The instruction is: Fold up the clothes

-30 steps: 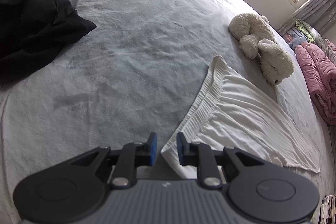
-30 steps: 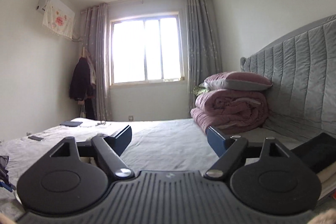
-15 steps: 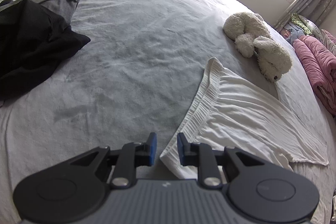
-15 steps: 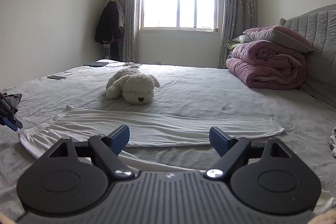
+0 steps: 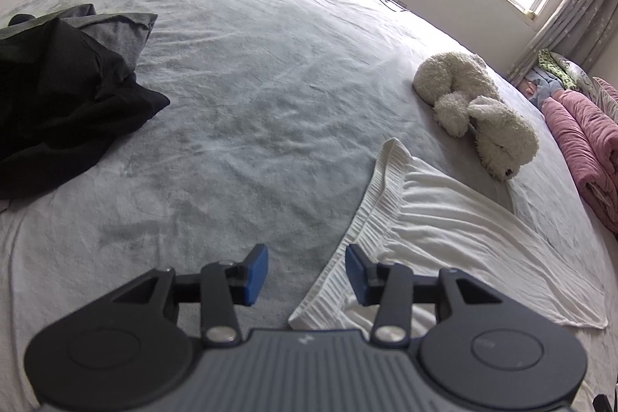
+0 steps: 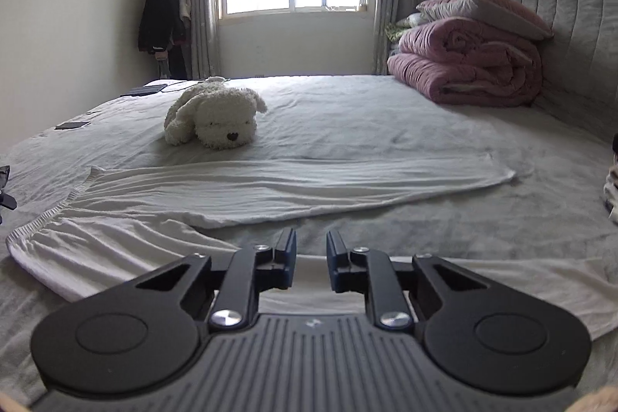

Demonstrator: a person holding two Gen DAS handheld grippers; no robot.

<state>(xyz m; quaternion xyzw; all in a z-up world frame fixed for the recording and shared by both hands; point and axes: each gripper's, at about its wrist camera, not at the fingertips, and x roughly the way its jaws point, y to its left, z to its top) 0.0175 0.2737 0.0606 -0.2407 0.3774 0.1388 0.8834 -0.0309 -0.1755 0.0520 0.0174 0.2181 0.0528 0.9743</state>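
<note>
Left claw (image 5: 307,271) wide, holding nothing, poised over ribbed waistband (image 5: 359,219) of white trousers (image 5: 455,242). Right claw (image 6: 311,259) narrow, nothing between pads, low over near trouser leg. Trousers spread flat on bed (image 5: 251,103), legs apart, toy dog (image 6: 216,116) just beyond. Cloth looks thin, light, limp; likely sags and slides when lifted. Waistband thicker, firmer: best pinch point at corner; hem (image 6: 498,176) for other end. Black clothes (image 5: 58,103) heaped well apart. No readable label; white mark on claw body too small to read.
</note>
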